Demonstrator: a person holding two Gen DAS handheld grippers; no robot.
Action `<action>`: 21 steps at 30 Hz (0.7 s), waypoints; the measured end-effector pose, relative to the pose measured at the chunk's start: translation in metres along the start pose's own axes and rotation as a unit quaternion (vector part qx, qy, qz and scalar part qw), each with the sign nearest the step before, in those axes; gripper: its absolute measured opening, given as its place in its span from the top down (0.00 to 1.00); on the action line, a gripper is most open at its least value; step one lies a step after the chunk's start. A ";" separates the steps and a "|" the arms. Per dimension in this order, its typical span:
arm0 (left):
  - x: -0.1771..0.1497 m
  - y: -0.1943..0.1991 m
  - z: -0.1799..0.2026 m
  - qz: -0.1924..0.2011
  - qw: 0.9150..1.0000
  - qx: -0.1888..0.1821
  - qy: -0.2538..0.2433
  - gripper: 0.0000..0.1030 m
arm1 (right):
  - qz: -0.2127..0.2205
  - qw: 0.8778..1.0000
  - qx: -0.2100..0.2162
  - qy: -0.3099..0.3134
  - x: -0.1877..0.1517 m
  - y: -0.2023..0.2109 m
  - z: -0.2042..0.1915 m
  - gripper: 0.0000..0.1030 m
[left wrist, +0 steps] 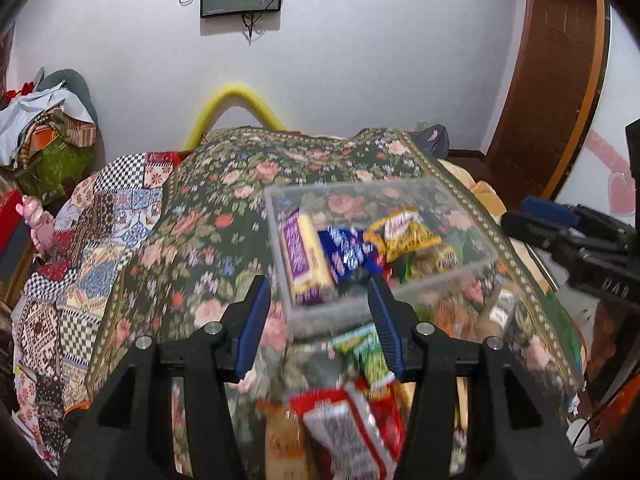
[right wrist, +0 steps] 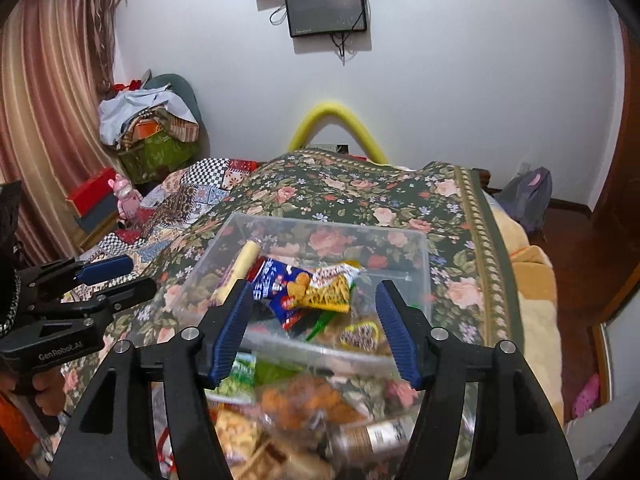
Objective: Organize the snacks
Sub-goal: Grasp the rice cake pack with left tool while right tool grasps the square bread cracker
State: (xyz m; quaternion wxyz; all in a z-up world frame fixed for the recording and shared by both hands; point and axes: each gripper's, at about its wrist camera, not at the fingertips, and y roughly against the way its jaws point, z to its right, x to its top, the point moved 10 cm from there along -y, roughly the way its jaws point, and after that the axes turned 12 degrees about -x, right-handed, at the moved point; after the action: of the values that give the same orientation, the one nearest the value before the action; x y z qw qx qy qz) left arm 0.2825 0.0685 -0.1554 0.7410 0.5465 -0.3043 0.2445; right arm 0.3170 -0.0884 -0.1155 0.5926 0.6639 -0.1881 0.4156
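a clear plastic bin (right wrist: 416, 264) sits on a bed covered by a floral spread (right wrist: 360, 192), its long axis running roughly left to right across the right wrist view and skewed in the left wrist view, with the near wall facing the grippers. inside it, a purple-and-yellow packet (left wrist: 304, 258) leans against the left wall, its long axis pointing away from the camera toward the far wall. beside it lies a blue packet (right wrist: 280, 292), and a yellow chip bag (right wrist: 330, 286) rests partly on top of that, tilted with its length running across the bin. more snacks lie loose on the bed in front of the bin: a green packet (left wrist: 366, 354) just beside the near wall, and a red-and-white packet (left wrist: 352, 432) nearer the camera, blurred.

the left gripper (left wrist: 320, 324) hovers over the loose pile with its fingers spread wide, holding nothing. the right gripper (right wrist: 314, 326) hangs over the bin's near wall, fingers likewise wide apart and empty.
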 end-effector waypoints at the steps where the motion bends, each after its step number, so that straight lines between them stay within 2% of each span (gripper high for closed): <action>1: -0.007 0.003 -0.001 -0.004 1.000 0.000 0.002 0.50 | 0.000 1.000 -0.001 0.001 -0.003 0.003 0.001 0.40; 11: -0.086 0.008 -0.016 -0.055 0.998 0.006 0.042 0.50 | -0.038 0.999 -0.010 0.004 -0.069 0.017 0.008 0.38; 18: -0.125 0.008 -0.030 -0.080 0.995 0.021 0.055 0.50 | -0.090 0.996 0.010 -0.007 -0.115 0.005 -0.001 0.38; 21: -0.140 0.001 -0.032 -0.097 0.993 0.014 0.059 0.50 | -0.115 0.993 0.026 -0.029 -0.134 0.000 -0.005 0.38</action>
State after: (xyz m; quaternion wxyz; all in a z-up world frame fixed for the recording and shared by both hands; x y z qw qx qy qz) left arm 0.1905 0.0953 -0.2625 0.7701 0.5683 -0.2021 0.2078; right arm 0.2368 -0.1161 -0.2197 0.6131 0.7083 -0.1165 0.3300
